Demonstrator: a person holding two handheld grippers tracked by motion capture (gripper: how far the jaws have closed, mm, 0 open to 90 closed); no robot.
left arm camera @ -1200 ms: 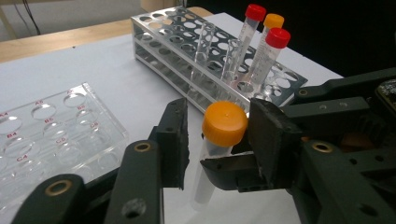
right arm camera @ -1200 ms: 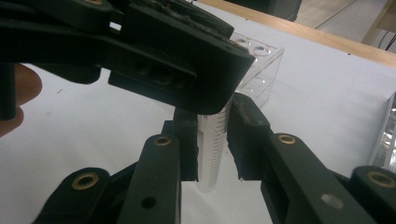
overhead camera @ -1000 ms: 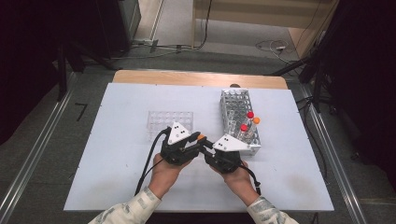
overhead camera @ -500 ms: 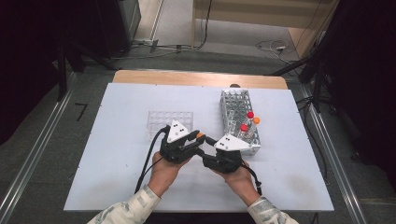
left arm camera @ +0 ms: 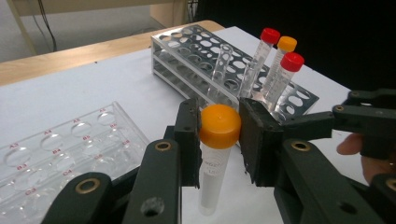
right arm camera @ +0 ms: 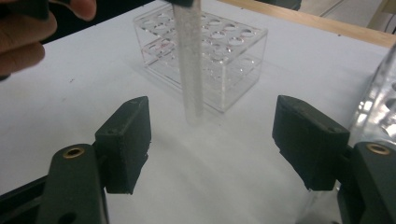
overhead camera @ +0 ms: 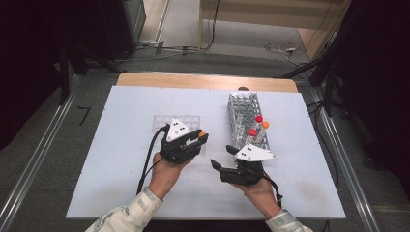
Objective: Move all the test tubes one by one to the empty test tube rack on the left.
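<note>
Orange-capped tube point(left arm camera: 215, 154): light, stiff plastic, smooth-walled and likely slippery; best held at the cap or just under it, as now. Clamped by its cap between jaws of left gripper point(overhead camera: 201, 137), hanging upright above the worktop point(overhead camera: 125, 193), between clear rack point(overhead camera: 164, 121) and metal rack point(overhead camera: 241, 108). Right gripper point(overhead camera: 221, 159) just been opening, jaws now wide apart, nothing between them; tube ahead of them, beyond the pads point(right arm camera: 128, 135).

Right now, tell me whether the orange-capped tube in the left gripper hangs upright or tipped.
Upright. In the left gripper view the orange-capped tube hangs straight down, cap on top, with the left gripper clamping its cap between the jaws, above the table.
</note>
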